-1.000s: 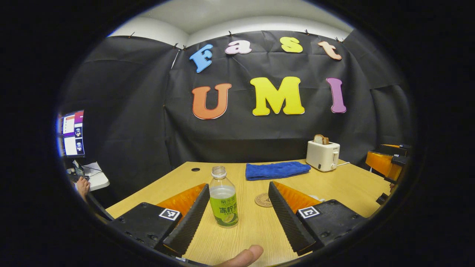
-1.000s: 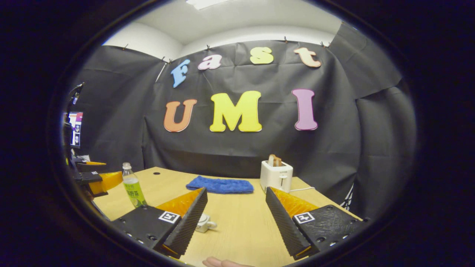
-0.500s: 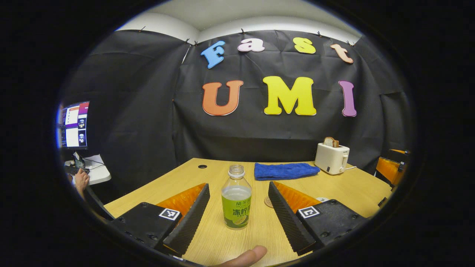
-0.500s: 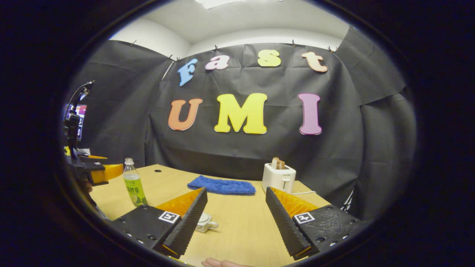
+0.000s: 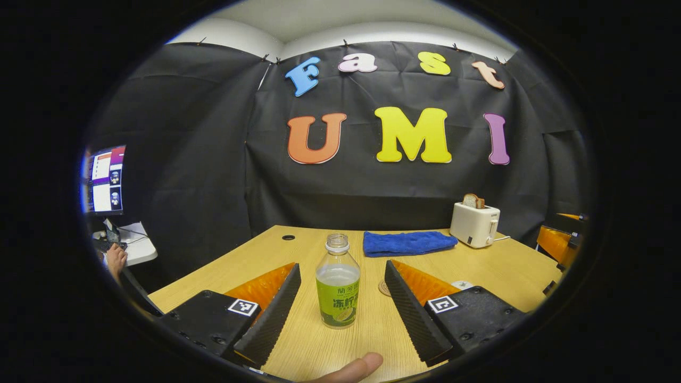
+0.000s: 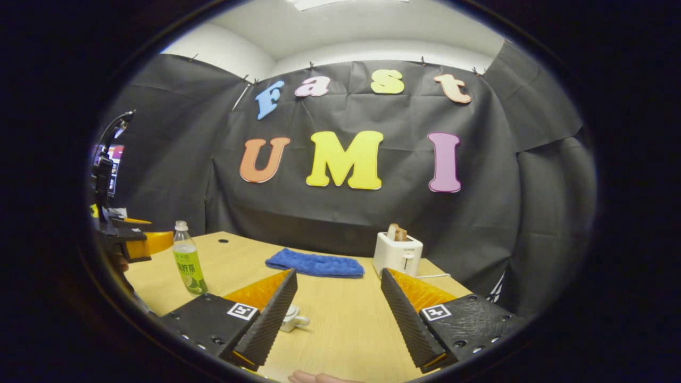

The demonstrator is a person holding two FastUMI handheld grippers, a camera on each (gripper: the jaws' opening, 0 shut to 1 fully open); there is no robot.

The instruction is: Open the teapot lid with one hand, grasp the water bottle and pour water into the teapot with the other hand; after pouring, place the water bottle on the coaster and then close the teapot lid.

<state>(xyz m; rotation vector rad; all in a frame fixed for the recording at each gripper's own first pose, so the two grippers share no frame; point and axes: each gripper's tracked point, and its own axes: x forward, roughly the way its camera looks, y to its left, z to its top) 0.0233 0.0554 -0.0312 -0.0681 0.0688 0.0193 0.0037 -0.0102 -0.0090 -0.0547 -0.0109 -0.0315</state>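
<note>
While the left gripper (image 5: 339,314) hangs with its jaws spread wide, the uncapped water bottle (image 5: 338,287) stands upright on the wooden table (image 5: 495,266) between its fingers, touching neither (the coaster (image 5: 384,288) peeks out at about two o'clock from the bottle). Also spread, the right gripper (image 6: 335,319) frames bare tabletop, the white teapot (image 6: 292,317) partly hidden behind its finger at nine o'clock

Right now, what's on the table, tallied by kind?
Water bottle: 1
Coaster: 1
Teapot, partly hidden behind a finger: 1
Blue towel: 1
Toaster: 1
Total: 5
</note>
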